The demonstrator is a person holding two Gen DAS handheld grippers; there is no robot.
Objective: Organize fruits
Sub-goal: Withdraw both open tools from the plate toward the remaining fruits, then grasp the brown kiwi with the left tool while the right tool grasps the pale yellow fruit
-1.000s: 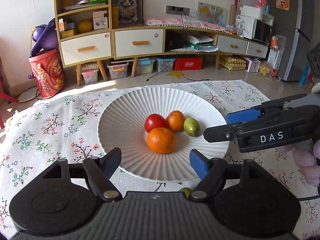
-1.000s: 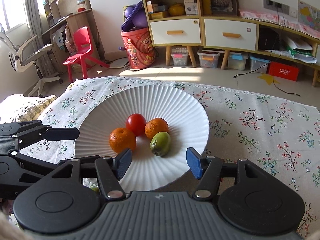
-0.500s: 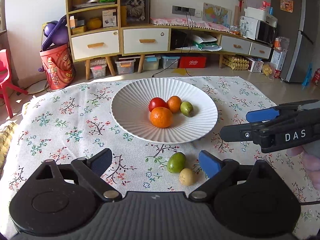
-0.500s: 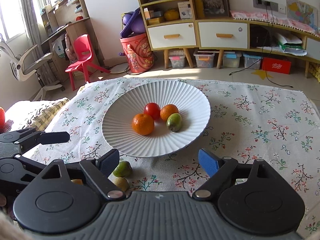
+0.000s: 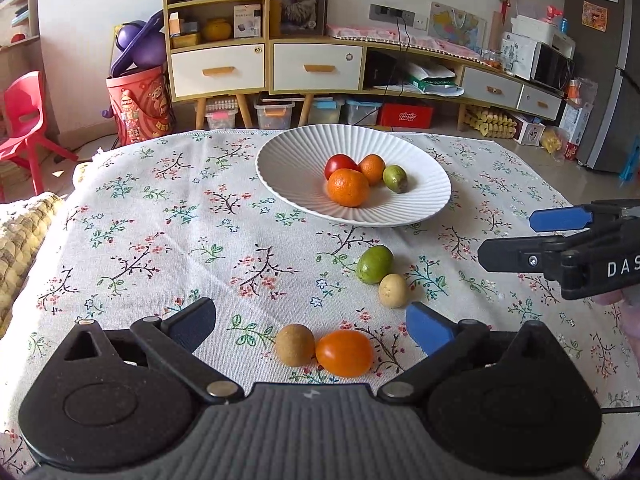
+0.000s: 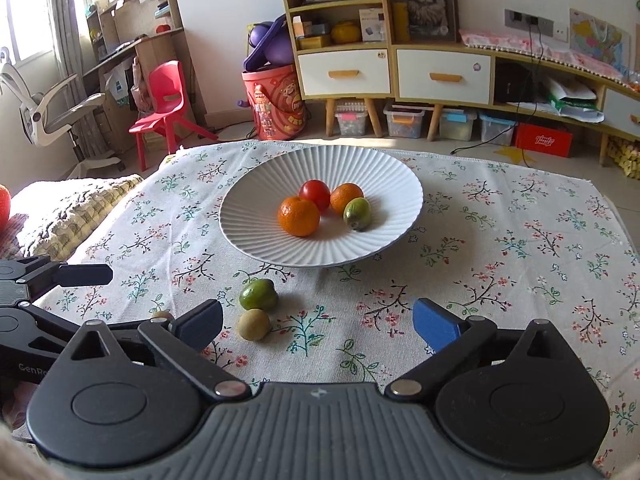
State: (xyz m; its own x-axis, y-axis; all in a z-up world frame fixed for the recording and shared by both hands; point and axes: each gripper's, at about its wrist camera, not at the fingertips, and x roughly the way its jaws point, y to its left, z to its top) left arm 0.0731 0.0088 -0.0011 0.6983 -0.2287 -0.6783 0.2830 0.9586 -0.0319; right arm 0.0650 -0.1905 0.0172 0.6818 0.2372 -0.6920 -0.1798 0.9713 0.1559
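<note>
Your left gripper [image 5: 310, 326] hangs low over the floral tablecloth [image 5: 160, 248] with its jaws spread wide and nothing between them; just ahead of the gap sit a brown kiwi [image 5: 295, 345] and an orange tomato [image 5: 344, 352], touching side by side on the cloth. Your right gripper [image 6: 318, 322] is likewise released and empty — its fingers frame bare cloth, with a small yellowish fruit [image 6: 253, 324] and a green fruit [image 6: 258, 294] lying close together just ahead of its left finger. In the left wrist view that same pair shows as the green one beyond and the pale one nearer, touching or nearly so, between the tomato and the plate. Farther out stands the white ribbed plate [image 5: 288, 160], holding four pieces clustered at its middle: a large orange [image 5: 348, 187] in front, a red tomato [image 5: 340, 165] and a smaller orange [image 5: 372, 168] behind it, and a green kiwi-like fruit [image 5: 395, 178] to the right. Each gripper is seen from the other's camera, off to the side and well apart from the plate — yours on the right carries white lettering on its side.
</note>
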